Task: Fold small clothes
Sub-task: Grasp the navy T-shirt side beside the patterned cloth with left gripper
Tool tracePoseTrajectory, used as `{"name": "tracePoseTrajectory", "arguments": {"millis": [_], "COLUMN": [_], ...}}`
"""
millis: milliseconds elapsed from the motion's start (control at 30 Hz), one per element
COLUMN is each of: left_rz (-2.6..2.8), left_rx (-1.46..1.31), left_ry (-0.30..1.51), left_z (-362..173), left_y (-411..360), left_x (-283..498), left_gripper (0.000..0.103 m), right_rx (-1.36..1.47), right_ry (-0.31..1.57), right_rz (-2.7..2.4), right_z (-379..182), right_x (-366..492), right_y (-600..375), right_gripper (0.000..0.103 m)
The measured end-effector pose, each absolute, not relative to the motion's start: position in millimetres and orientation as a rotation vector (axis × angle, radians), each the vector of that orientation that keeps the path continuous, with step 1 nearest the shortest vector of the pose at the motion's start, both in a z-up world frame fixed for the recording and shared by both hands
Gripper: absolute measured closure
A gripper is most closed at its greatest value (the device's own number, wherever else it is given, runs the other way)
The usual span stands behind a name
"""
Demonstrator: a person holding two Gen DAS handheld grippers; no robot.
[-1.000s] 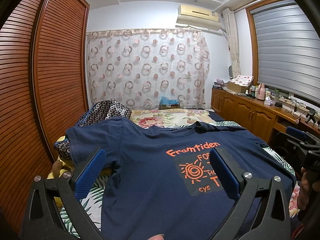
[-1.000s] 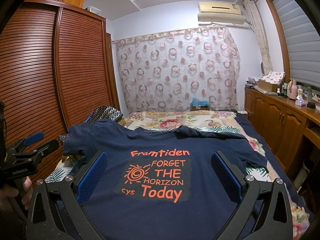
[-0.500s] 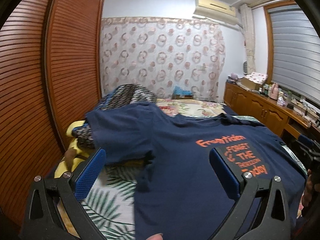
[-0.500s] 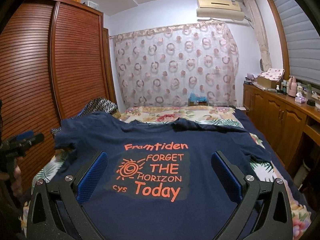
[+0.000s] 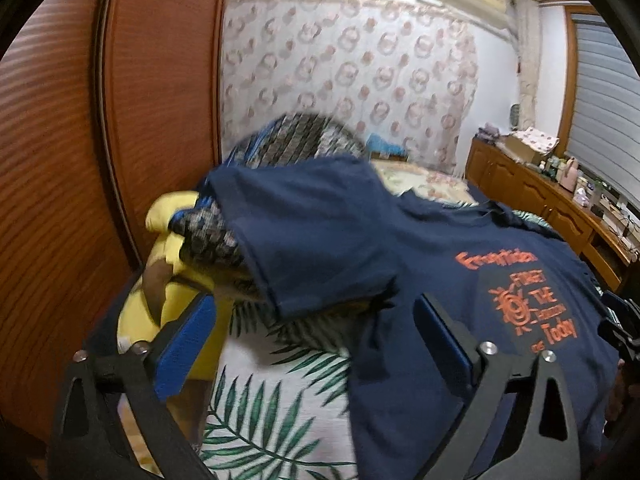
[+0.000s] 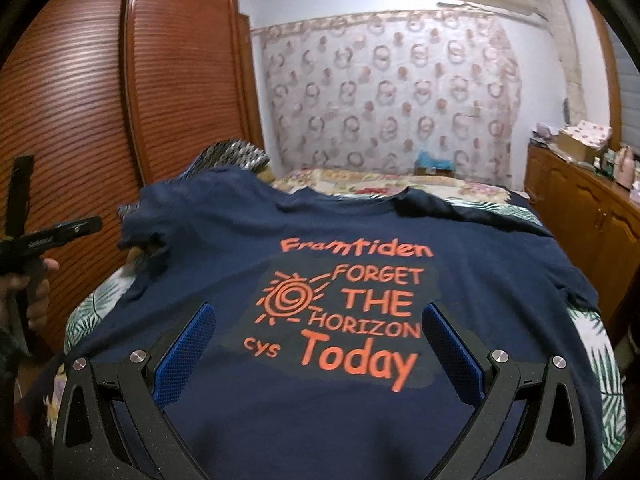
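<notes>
T-shirt point(image 6: 248, 240) flat on bed point(image 5: 272, 412)
Both hand-held grippers, left point(image 5: 316, 344) just narrowing, right point(image 6: 320, 352), wide, holding nothing

Navy T-shirt point(image 6: 248, 412), orange print up, spread flat on bed

The navy cotton T-shirt with orange print point(image 6: 340, 240) runs off the bottom edge beneath the jaws. Small bottles on the wooden sideboard point(image 5: 560, 204), far right of the jaws, are too small to identify.
</notes>
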State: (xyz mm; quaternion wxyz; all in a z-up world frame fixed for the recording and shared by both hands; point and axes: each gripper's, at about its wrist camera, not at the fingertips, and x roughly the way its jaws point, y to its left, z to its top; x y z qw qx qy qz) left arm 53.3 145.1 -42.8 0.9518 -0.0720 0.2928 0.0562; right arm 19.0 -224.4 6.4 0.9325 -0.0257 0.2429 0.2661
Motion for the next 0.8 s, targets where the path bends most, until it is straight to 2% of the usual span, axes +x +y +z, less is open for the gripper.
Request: {"name": "tracePoseTrajectory", "arguments": {"millis": [233, 367, 533, 600, 633, 700, 733, 767, 800], "left_rz": [0.069, 0.052, 0.014, 0.012, 0.008, 0.01, 0.01, 0.012, 0.018], "left_rx": [-0.292, -0.336, -0.356, -0.36, -0.359, -0.351, -0.341, -0.332, -0.325], "left_ry": [0.696, 0.689, 0.696, 0.703, 0.702, 0.689, 0.68, 0.668, 0.657], "left_z": [-72.8, -74.9, -77.7, -80.0, -79.8, -76.7, -74.2, -71.4, -68.5], "left_y": [175.8, 176.0, 175.3, 177.4, 178.2, 178.3, 177.9, 177.8, 178.3], "left_x": [73.9, 75.2, 80.5, 84.4, 85.4, 83.9, 82.6, 80.5, 78.6], "left_gripper": [0.028, 0.047, 0.052, 0.06, 0.07, 0.079, 0.09, 0.095, 0.096], "right_rx": [-0.115, -0.134, -0.159, -0.173, -0.18, -0.183, -0.18, -0.175, -0.171], "right_ry": [0.545, 0.561, 0.588, 0.587, 0.587, 0.595, 0.598, 0.6, 0.602], "right_rz": [0.59, 0.601, 0.619, 0.619, 0.618, 0.618, 0.62, 0.621, 0.621], "right_z": [10.8, 12.6, 15.1, 12.2, 12.1, 10.0, 9.8, 9.3, 10.1], "right_x": [40.1, 52.8, 71.6, 75.0, 77.4, 81.1, 81.6, 81.5, 82.9], "right_y": [-216.4, -215.5, -208.0, -202.6, -201.6, -199.7, -198.3, -198.9, -199.7], "right_gripper": [0.0, 0.0, 0.0, 0.0, 0.0, 0.0, 0.0, 0.0, 0.0]}}
